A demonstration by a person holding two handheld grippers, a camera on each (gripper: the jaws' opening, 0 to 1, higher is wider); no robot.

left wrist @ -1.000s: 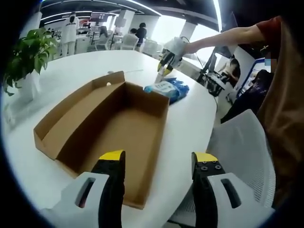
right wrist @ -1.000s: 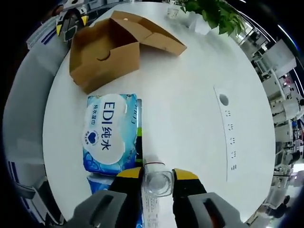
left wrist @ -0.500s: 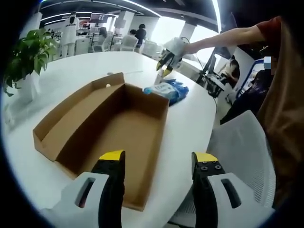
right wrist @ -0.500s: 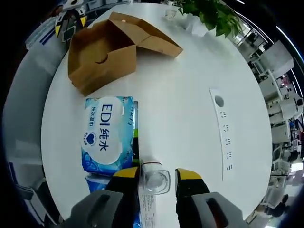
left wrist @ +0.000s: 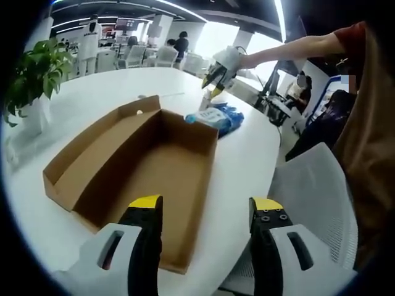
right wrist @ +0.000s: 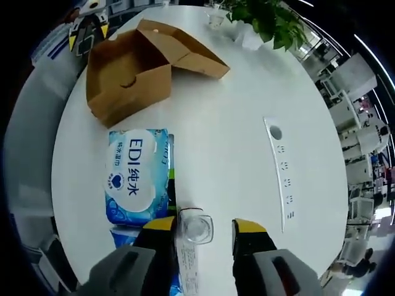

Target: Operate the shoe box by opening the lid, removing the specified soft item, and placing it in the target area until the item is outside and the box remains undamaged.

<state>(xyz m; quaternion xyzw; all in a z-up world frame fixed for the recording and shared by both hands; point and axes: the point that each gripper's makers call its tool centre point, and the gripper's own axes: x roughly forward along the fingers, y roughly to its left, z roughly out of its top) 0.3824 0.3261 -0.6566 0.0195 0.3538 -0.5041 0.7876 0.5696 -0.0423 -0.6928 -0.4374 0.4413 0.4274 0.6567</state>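
The brown cardboard shoe box [left wrist: 143,165] lies open on the white table, its inside bare, right in front of my left gripper [left wrist: 207,208], whose jaws stand open with nothing between them. A blue wet-wipes pack [right wrist: 137,176] lies flat on the table beyond the box [right wrist: 129,74]. My right gripper [right wrist: 203,226] hangs over the near end of the pack, open, with a clear bottle [right wrist: 194,229] standing between its jaws; the right jaw is clear of it. In the left gripper view the right gripper [left wrist: 213,88] hovers above the pack [left wrist: 216,117].
A potted plant [left wrist: 37,68] stands at the table's far side, with a small glass [right wrist: 214,21] beside the plant [right wrist: 259,15]. A socket strip [right wrist: 282,179] is set in the tabletop. A white mesh chair [left wrist: 315,203] stands at the table's edge. People sit in the background.
My right gripper's jaws have spread apart and let go of the clear bottle, and its view has drawn back slightly. The left gripper and the box have not moved.
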